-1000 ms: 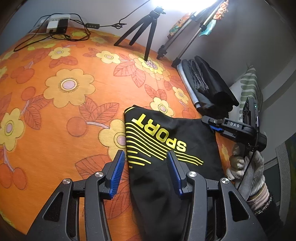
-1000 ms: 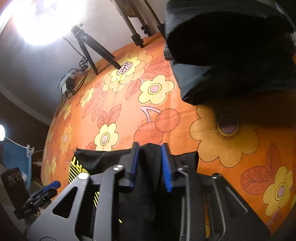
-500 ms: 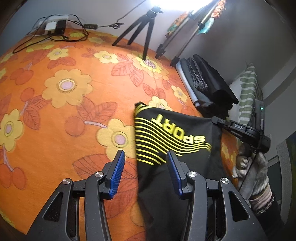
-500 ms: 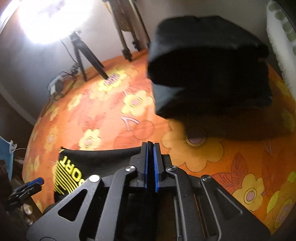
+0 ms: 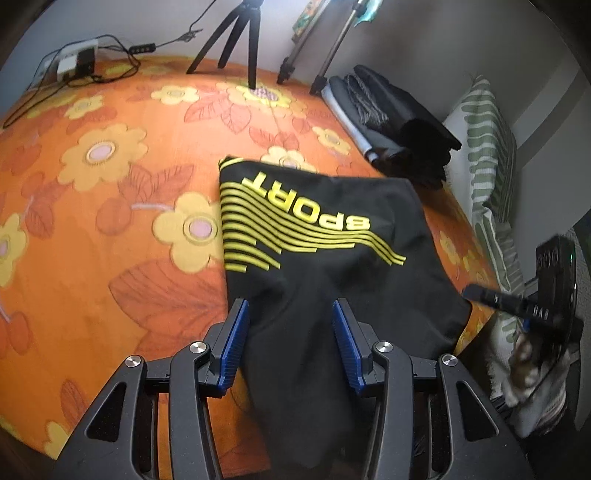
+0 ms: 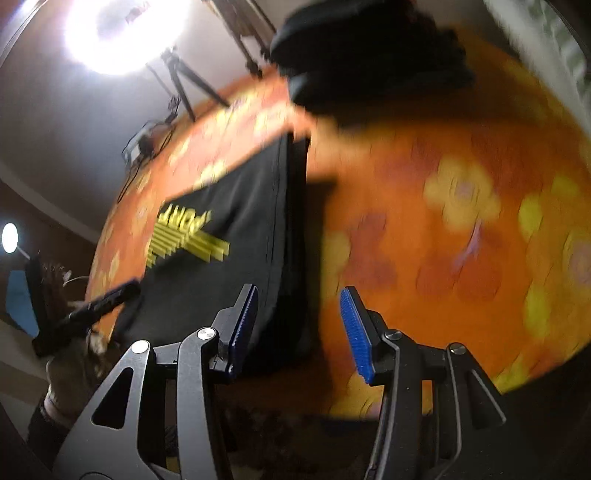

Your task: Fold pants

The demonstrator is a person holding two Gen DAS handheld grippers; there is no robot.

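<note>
The black pants (image 5: 332, 280) with a yellow SPORT print lie folded flat on the orange flowered bedspread (image 5: 110, 221). My left gripper (image 5: 289, 306) hovers over their near end. Its blue pads stand apart and the cloth runs beneath and between them without being pinched. In the right wrist view the pants (image 6: 243, 221) lie left of my right gripper (image 6: 299, 295). Its jaws are opening, with nothing between them, only bedspread (image 6: 443, 258) below. The picture is blurred by motion. The right gripper (image 5: 476, 293) also shows at the pants' right edge, held by a gloved hand (image 5: 535, 369).
A stack of dark folded clothes (image 5: 399, 114) sits at the far right of the bed, beside a green striped pillow (image 5: 487, 147). A black tripod (image 5: 236, 33) and light stands rise at the back. A power strip with cables (image 5: 74, 61) lies far left.
The right gripper, earlier shut on the pants' edge, has let go, opened and swung away to the right. The pants now lie flat. The left gripper has shifted over their near end.
</note>
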